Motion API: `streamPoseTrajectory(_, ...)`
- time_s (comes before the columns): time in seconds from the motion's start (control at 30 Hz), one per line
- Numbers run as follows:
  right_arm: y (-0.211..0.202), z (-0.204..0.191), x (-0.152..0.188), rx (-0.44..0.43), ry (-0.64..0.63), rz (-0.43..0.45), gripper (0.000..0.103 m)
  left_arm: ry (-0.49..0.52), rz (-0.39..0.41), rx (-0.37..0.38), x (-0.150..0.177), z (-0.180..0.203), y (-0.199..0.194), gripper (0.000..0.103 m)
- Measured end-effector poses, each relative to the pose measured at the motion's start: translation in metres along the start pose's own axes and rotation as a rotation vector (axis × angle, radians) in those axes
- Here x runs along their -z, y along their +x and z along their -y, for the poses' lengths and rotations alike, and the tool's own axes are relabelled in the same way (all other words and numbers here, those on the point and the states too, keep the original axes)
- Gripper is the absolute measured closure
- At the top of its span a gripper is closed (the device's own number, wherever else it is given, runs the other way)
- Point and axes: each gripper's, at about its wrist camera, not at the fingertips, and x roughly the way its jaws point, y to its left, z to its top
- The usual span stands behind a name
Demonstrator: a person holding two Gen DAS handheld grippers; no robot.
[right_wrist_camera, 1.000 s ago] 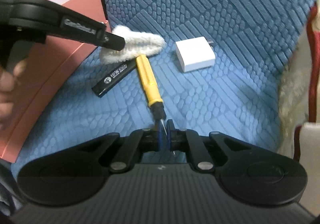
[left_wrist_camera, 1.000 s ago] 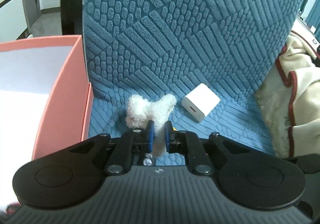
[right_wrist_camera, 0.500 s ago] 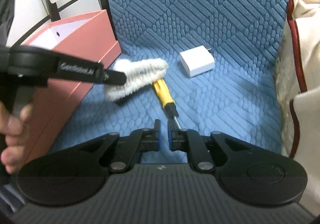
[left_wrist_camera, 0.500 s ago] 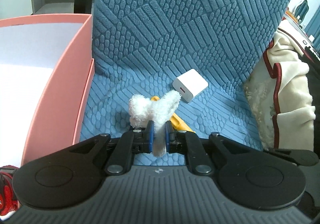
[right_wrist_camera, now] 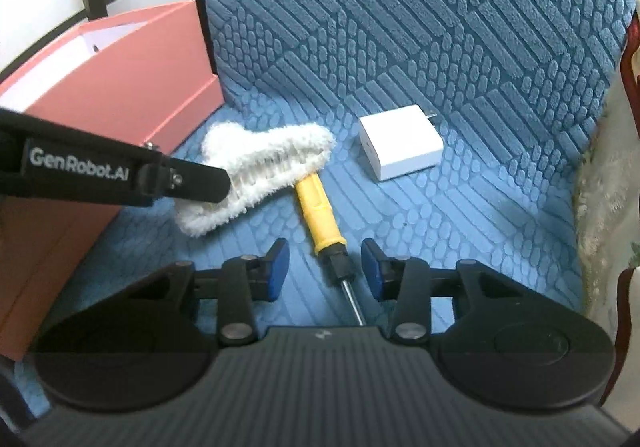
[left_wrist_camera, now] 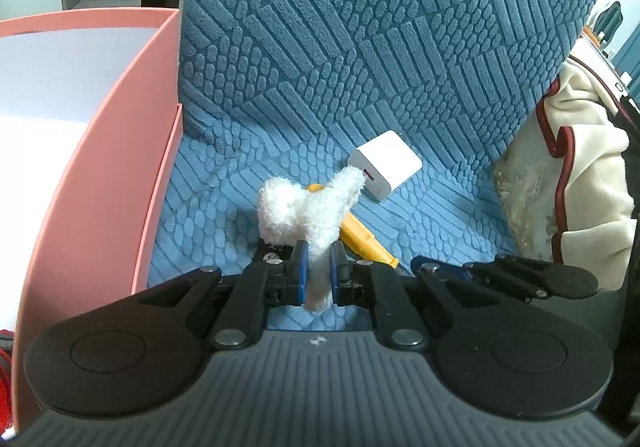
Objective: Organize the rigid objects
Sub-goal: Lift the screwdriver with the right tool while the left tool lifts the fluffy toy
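My left gripper is shut on a white fluffy cloth and holds it just above the blue seat; from the right wrist view, the cloth hangs from the left gripper. A yellow-handled screwdriver lies on the seat, its handle partly under the cloth. My right gripper is low over it, jaws opening. The black collar and metal shaft lie between the pads, which do not touch them. A white charger block sits behind it.
A pink box with a white inside stands open at the left, against the seat. A cream blanket with red trim is heaped on the right. The blue textured backrest rises close behind the objects.
The right gripper's jaws went from shut to apart, and the gripper now straddles the screwdriver's shaft. The left gripper keeps its hold on the fluffy cloth, and more of the screwdriver shows beneath it.
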Motion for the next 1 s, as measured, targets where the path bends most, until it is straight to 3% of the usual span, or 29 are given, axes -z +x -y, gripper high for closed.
streamPoseTrajectory(0.1,0.004,0.000,0.004,0.049,0.009,-0.043,0.075,-0.002,0.000,-0.009,0.000,0.000,0.001,0.090)
streamPoseTrajectory(0.2,0.002,-0.002,0.005,0.041,0.031,-0.053,0.084,-0.004,0.005,-0.014,0.002,0.000,-0.001,0.090)
streamPoseTrajectory(0.37,-0.013,-0.013,0.017,0.038,0.080,-0.074,0.085,-0.012,0.019,-0.014,0.008,-0.002,-0.014,0.090)
streamPoseTrajectory(0.5,-0.028,-0.022,0.033,0.111,0.141,-0.107,0.085,-0.006,0.026,-0.019,0.018,-0.003,-0.027,0.090)
streamPoseTrajectory(0.67,-0.044,-0.031,0.054,0.155,0.230,-0.099,0.085,0.016,0.027,-0.010,0.033,-0.004,-0.042,0.090)
streamPoseTrajectory(1.0,-0.078,-0.060,0.080,0.206,0.285,-0.061,0.086,0.009,-0.010,0.022,0.071,0.001,-0.067,0.090)
